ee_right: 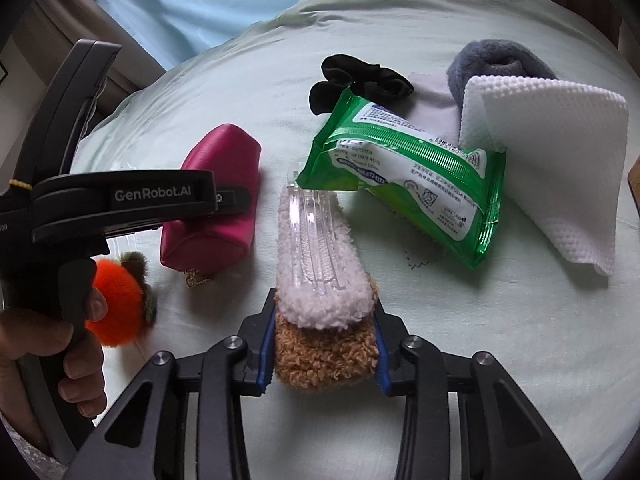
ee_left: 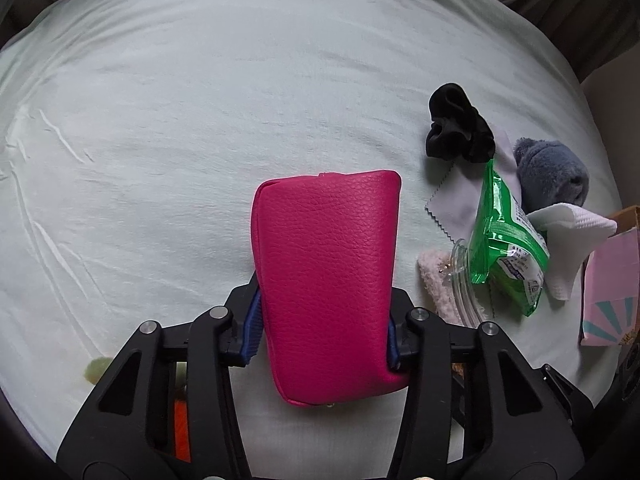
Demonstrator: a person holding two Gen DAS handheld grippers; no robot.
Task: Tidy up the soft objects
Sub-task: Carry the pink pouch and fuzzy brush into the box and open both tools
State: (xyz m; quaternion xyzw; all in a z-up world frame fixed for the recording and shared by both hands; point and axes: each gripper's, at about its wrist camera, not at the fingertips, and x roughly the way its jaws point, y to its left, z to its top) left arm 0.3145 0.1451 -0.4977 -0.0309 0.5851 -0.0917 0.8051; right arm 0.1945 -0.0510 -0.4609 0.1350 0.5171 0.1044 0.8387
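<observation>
Magenta leather-grain pouch lies mid-bed toward the near edge, pinched across its sides by the left gripper. Just beside it, toward the right edge, the right gripper squeezes a tan fuzzy piece under a pale fleecy clip. The clip's far tip sits under the green wipes pack; lifting could drag the pack or shed the clip.
</observation>
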